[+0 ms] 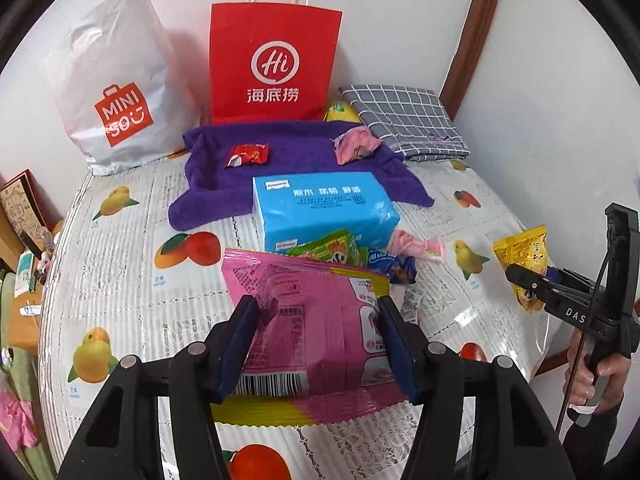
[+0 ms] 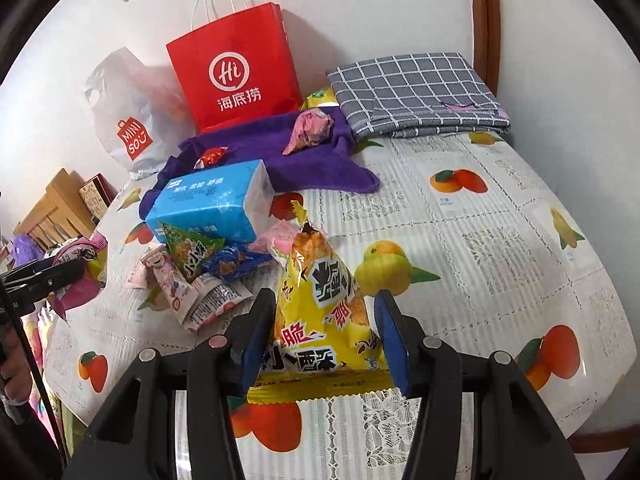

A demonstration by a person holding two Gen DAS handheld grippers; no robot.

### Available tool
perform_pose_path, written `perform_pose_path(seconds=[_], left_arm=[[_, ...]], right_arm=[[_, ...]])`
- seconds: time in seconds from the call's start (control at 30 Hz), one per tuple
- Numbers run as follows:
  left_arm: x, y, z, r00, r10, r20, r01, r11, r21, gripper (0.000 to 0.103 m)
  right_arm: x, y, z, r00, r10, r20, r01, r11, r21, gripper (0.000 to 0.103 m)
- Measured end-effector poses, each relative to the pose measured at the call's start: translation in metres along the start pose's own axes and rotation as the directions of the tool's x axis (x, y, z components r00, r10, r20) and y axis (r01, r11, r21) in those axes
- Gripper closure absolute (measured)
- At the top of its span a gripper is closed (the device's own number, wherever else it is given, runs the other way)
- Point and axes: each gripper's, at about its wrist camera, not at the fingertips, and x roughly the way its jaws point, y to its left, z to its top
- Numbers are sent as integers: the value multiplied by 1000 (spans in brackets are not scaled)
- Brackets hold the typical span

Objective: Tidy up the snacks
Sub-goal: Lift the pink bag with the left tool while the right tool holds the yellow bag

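Note:
My left gripper (image 1: pixel 317 320) is shut on a pink snack bag (image 1: pixel 308 292), its blue pads pressing both sides, and the bag hangs just above the fruit-print tablecloth (image 1: pixel 120 280). My right gripper (image 2: pixel 325 314) is shut on a yellow triangular snack bag (image 2: pixel 320 280), held upright over the table. In the left wrist view the yellow bag (image 1: pixel 520 252) shows at the far right. A loose pile of small snacks (image 2: pixel 200 268) lies by a blue tissue pack (image 2: pixel 208 200). On the purple towel (image 1: pixel 296 152) rest a red packet (image 1: pixel 248 155) and a pink packet (image 1: pixel 356 145).
A red paper bag (image 1: pixel 272 64) and a white plastic bag (image 1: pixel 116 84) stand against the back wall. A folded grey plaid cloth (image 1: pixel 404 120) lies at the back right. Wooden furniture (image 2: pixel 56 204) stands off the table's left edge.

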Motion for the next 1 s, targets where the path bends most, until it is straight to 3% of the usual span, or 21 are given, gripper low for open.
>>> perform_pose_path(seconds=[0.1,0.17,0.33,0.47,0.53,0.57,0.6,0.67,0.87,1.0], left_arm=[[-3,0,3,1000,-5,8,5,1000,-6,51],[-3,0,7,1000,-10,5,10,1000,-8,70],[8,4,12,999,-35,-16,35,999,-18,73],[26,8,1,997,1,-80,-3,1000,-25,73],[33,10,-7,993,-23,-119,18,999,-39,69],[34,10,-10,992,-25,-125,20,999,-41,62],[34,8,-14,992,-15,-125,10,999,-34,46],[32,7,-19,993,12,-115,-14,1000,-18,29],[38,3,-38,986,38,-163,-35,999,19,27],[46,0,-52,979,3,-202,1,1000,21,24]], right_arm=[[-3,4,4,1000,3,10,-3,1000,-5,52],[-5,8,8,1000,6,18,-6,1000,-10,52],[-4,20,17,999,15,31,-14,999,-36,52],[6,24,16,1000,19,8,-19,999,-48,52],[10,25,14,1000,21,0,-21,999,-48,52],[11,25,12,1000,22,-4,-22,999,-47,52],[12,25,11,1000,23,-7,-23,999,-46,52],[15,24,8,1000,20,-14,-21,999,-42,52],[19,19,-1,999,22,-26,-23,999,-23,52],[19,20,-8,999,26,-31,-26,999,-22,52]])
